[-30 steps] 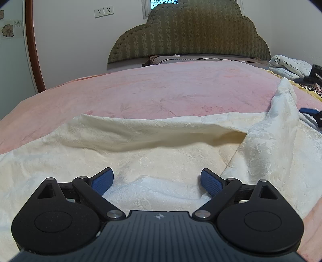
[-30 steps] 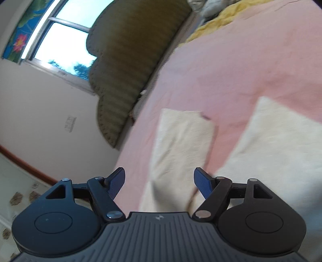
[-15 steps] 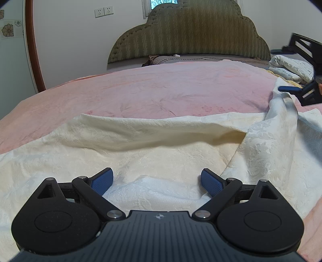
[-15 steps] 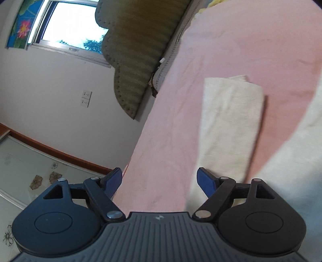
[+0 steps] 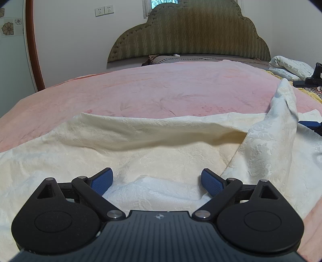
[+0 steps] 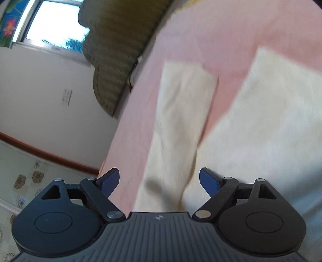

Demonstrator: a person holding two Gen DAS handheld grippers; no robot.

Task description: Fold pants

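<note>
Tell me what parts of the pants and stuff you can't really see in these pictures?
- Pants, left wrist view: near edge hidden behind the left hand-held gripper; right side cut off by the frame.
- Pants legs, right wrist view: blurred, so folds are unclear.
- Right hand-held gripper, left wrist view: only a blue tip shows at the frame edge.
- Writing on the pillow: too small.

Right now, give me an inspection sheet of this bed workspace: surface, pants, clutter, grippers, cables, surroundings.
Surface: pink bedspread, lightly creased.
Job's things: cream pants spread across the bed, one part peaked up at the right; two legs apart in the right wrist view.
Clutter: printed pillow and a dark object at the far right.
Grippers: left gripper open over the fabric; right gripper opening, nothing pinched.
Cables: nothing seen.
Surroundings: green headboard, wall sockets, window.
</note>
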